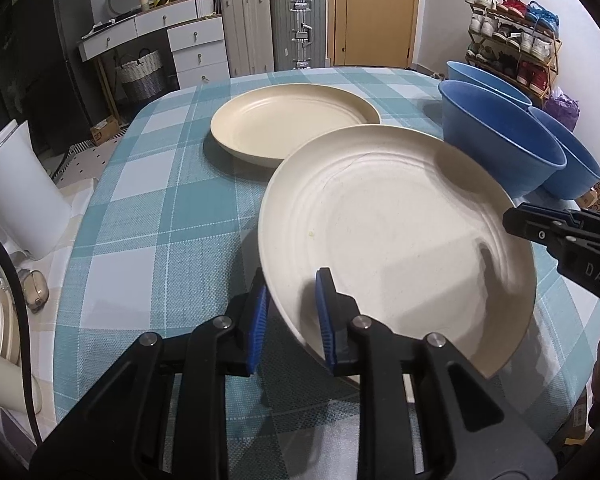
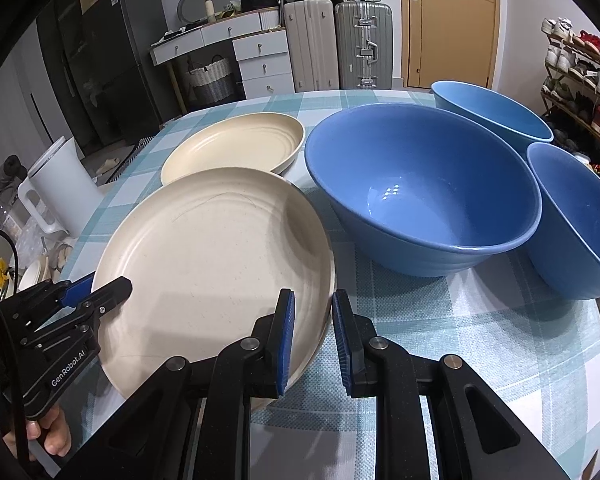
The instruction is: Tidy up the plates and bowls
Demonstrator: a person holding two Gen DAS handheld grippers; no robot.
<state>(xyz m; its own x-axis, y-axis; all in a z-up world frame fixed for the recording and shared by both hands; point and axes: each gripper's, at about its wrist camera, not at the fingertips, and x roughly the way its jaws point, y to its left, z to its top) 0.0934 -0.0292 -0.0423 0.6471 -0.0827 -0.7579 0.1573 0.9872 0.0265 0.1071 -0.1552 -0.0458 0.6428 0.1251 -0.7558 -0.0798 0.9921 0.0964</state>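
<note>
A cream plate (image 1: pixel 380 232) (image 2: pixel 212 256) is held by its rim on both sides, tilted a little over the checked tablecloth (image 1: pixel 160 200) (image 2: pixel 460 340). My left gripper (image 1: pixel 292 320) (image 2: pixel 96 292) is shut on its left near rim. My right gripper (image 2: pixel 314 332) (image 1: pixel 540 232) is shut on the right rim. Its far edge overlaps a second cream plate (image 1: pixel 296 124) (image 2: pixel 236 148) that lies flat behind it. Three blue bowls stand to the right: a large one (image 2: pixel 420 184) (image 1: pixel 496 144), one behind (image 2: pixel 492 116) (image 1: pixel 484 80), one at the far right (image 2: pixel 576 224) (image 1: pixel 572 156).
A white jug (image 1: pixel 20 188) (image 2: pixel 60 188) stands beyond the table's left edge. Behind the table are white drawers (image 1: pixel 196 40), suitcases (image 1: pixel 296 28) and a shoe rack (image 1: pixel 516 40). A person's hand (image 2: pixel 56 436) holds the left gripper.
</note>
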